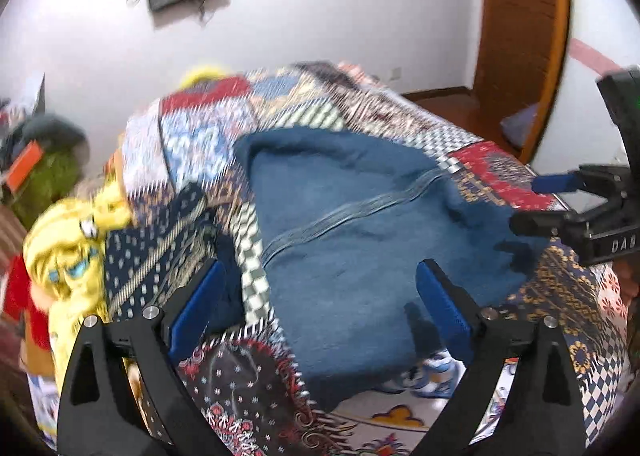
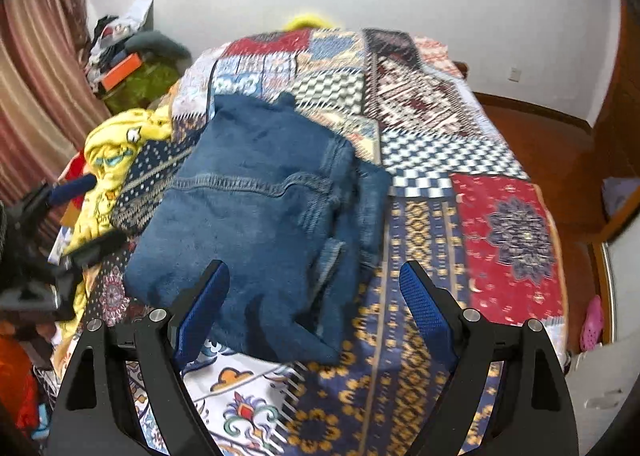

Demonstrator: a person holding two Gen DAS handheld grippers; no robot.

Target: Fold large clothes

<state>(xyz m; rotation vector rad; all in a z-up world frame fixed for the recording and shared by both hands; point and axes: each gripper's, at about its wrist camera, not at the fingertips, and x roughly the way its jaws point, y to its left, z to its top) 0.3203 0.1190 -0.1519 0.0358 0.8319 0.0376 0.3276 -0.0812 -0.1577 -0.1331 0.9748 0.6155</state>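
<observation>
Though blurred, folded denim jacket (image 2: 264,207) hides bedspread (image 2: 508,232).

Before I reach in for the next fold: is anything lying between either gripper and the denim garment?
Nothing visible. The denim garment lies directly ahead of the open left gripper and right gripper. The yellow garment sits off beside it.
</observation>
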